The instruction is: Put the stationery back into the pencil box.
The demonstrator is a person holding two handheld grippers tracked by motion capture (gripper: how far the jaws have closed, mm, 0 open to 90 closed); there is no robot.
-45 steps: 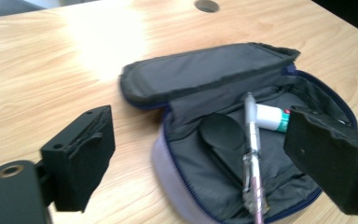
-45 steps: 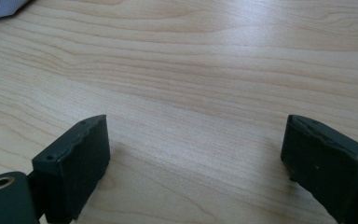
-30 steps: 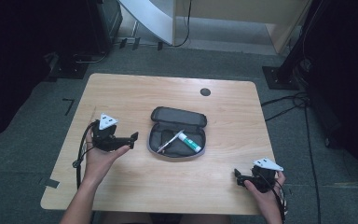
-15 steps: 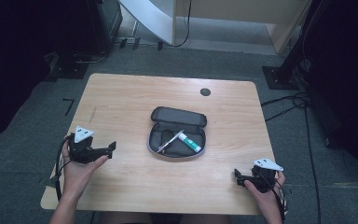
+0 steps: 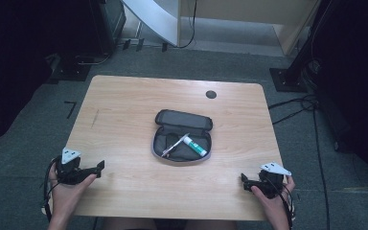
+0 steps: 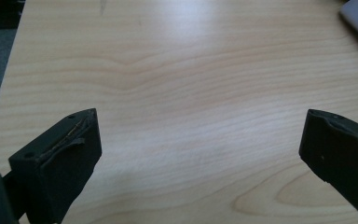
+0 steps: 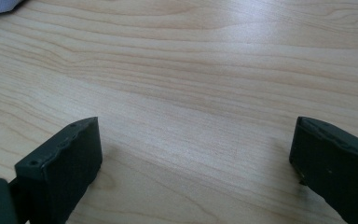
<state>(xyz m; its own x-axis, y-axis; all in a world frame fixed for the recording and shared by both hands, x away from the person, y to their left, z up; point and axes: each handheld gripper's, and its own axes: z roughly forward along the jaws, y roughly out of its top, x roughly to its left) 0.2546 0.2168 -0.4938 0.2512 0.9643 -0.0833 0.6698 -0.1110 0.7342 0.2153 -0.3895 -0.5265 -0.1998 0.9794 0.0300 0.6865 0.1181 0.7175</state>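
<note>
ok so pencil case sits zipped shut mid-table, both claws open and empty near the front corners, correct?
Not quite: the pencil case is unzipped and lies open, with a pen and a green-and-white tube inside, as the high view shows. The rest holds: it sits mid-table, and the left claw and right claw are open and empty near the front corners.

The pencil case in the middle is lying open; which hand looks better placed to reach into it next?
Neither by much. Both the left gripper and the right gripper rest open and empty at the near table edge. The pencil case, holding a pen and a tube, lies slightly nearer the right gripper, so probably right.
</note>
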